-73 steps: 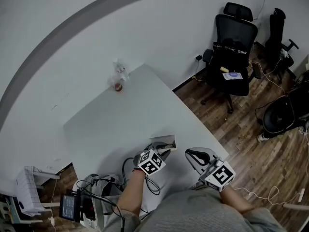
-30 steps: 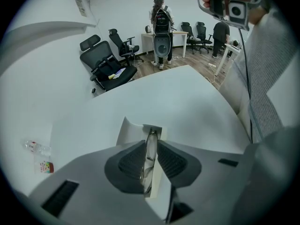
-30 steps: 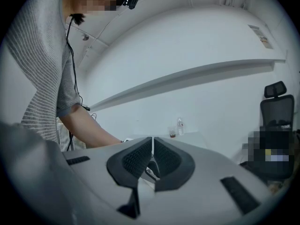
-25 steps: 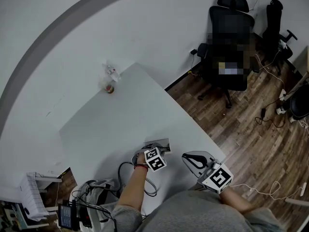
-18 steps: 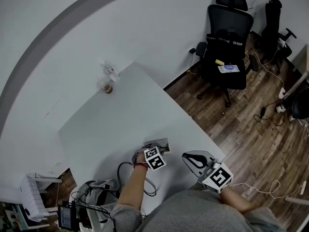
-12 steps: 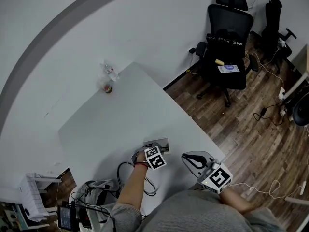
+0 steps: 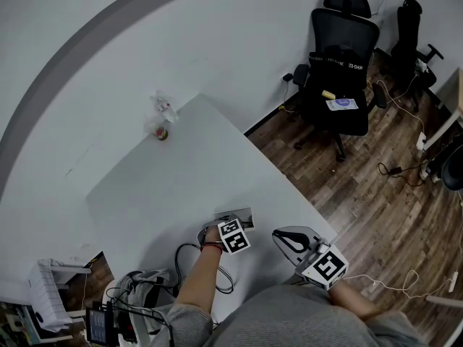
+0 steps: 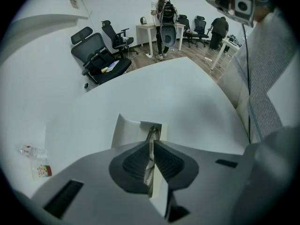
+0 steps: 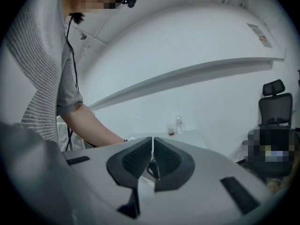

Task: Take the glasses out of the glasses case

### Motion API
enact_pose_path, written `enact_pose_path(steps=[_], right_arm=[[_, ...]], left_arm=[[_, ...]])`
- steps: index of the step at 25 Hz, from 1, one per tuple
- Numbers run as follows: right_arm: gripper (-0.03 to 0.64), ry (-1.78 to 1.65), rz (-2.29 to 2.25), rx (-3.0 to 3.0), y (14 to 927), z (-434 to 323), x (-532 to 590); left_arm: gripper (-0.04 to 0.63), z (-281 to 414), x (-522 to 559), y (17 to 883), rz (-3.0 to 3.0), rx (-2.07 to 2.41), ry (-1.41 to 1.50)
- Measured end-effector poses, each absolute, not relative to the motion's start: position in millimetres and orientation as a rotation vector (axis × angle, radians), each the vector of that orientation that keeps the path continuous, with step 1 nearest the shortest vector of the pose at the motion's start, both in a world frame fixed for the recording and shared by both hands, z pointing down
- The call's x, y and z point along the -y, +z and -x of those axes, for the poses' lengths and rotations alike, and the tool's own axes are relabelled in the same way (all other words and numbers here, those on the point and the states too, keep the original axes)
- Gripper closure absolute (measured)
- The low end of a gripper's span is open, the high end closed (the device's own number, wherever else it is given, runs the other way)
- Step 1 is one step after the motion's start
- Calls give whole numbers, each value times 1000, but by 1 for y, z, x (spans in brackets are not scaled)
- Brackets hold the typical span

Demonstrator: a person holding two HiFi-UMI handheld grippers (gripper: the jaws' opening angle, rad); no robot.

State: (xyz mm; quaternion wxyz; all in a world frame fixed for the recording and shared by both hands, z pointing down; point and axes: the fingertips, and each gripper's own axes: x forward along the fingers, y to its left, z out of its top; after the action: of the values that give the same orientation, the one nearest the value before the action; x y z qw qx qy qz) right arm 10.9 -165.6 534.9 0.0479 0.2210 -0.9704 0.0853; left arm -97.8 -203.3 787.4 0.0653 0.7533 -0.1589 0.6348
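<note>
One white table [image 7: 188, 179] fills the middle of the head view, and two black office chairs stand on the wood floor [image 7: 376, 194] beyond its far right side, the nearer chair [image 7: 346, 56] with small things on its seat and the further chair [image 7: 414, 27] behind it. One person works with two grippers, both at the table's near end. The left gripper [image 8: 151, 144] has its jaws clenched on a thin pale sheet seen edge-on that runs out to the right side of the single case [image 8: 133, 131], apparently the case's own flap. The case sits open on the table right at those jaw tips, with its pale back wall upright on the left. The glasses are too small to make out in the head view, and the left gripper view shows only a thin dark wiry bit at the case's rim. The right gripper [image 9: 152, 142] has its jaws pressed together pad to pad. It is held over the table's near right corner, apart from the case and to its right, and it points across the tabletop toward the far end. The left forearm [image 7: 197, 284] is bare and reaches forward from the body over the near edge, with a thin band at the wrist. The right hand is tucked low by the person's side. At the far corner stand one small bottle [image 7: 165, 108] and one cup [image 7: 160, 131], close together and well apart from the case.
</note>
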Motion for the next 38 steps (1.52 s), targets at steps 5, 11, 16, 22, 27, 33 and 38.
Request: enact_pose_path(steps=[5, 11, 16, 22, 27, 33, 38], right_arm=[[603, 272, -679, 2963, 533, -10, 166], [603, 266, -692, 2980, 530, -10, 167], [603, 262, -685, 2976, 530, -10, 166], [603, 271, -697, 2992, 528, -10, 167], [603, 256, -662, 2972, 530, -6, 165], [603, 246, -664, 2989, 526, -1, 167], [603, 247, -661, 2985, 526, 1, 168]], left_arm=[[566, 99, 201, 785, -2278, 522, 1918], [568, 103, 200, 783, -2283, 587, 1917], [568, 104, 205, 778, -2289, 635, 1905], [568, 105, 210, 771, -2296, 685, 1875], [568, 107, 215, 762, -2323, 773, 1803], [568, 104, 227, 741, -2361, 944, 1572], [568, 105, 236, 726, -2389, 1069, 1394]])
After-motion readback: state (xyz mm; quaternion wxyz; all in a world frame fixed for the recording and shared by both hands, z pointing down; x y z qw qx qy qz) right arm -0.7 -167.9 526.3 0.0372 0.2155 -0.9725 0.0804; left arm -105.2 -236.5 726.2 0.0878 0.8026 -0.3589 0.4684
